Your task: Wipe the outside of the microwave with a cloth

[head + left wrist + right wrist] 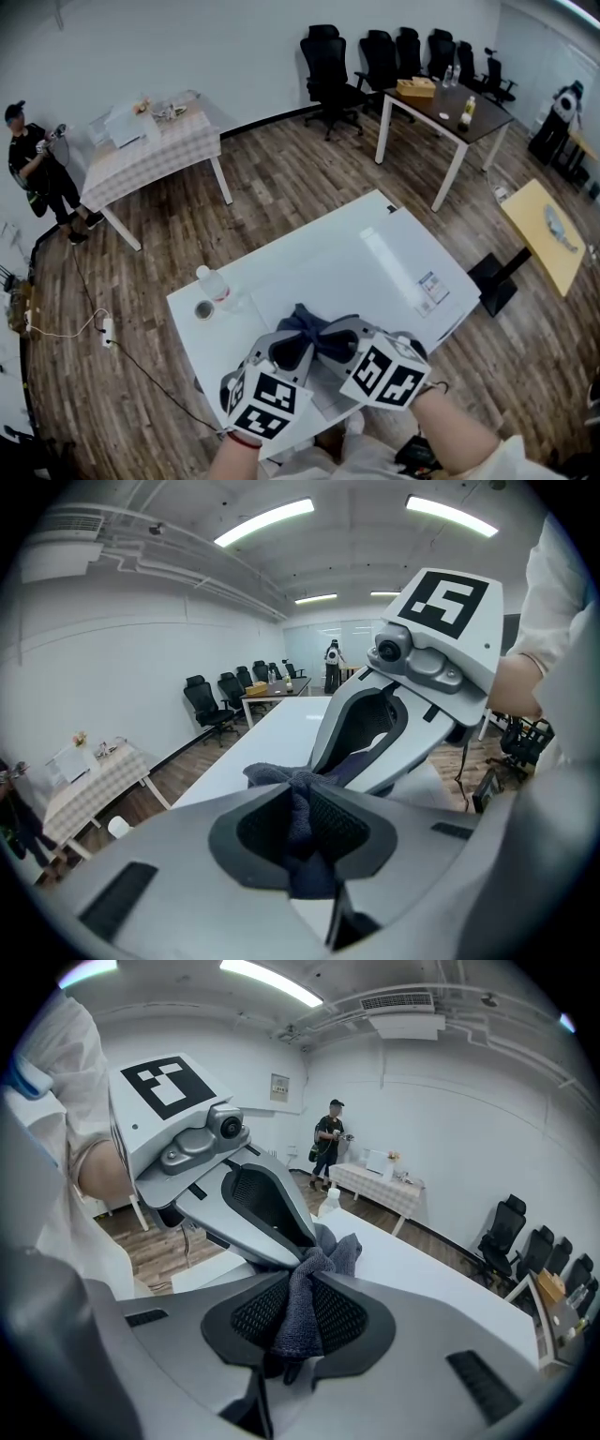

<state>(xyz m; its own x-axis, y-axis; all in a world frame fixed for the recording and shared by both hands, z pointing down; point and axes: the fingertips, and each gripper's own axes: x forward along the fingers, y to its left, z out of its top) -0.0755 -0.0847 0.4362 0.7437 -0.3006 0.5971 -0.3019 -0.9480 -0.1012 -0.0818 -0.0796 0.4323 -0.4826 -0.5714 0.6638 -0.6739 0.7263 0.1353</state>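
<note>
Clamping cloth (307, 321), left hand-held gripper (302, 832), right hand-held gripper (298, 1316)

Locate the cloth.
The cloth is bottom centre in the head view, pinched by the left gripper and right gripper over the table.

Beyond my tongs the white table (300, 248) lies open to its far edge, and to the right as well. At the near left a bottle (212, 283) and a small round thing (203, 309), perhaps a cup, stand just beside each other, blocking that corner. My left gripper (286, 349) and right gripper (337, 339) sit close together with the cloth (309, 321) bunched between them, so nothing passes there.
</note>
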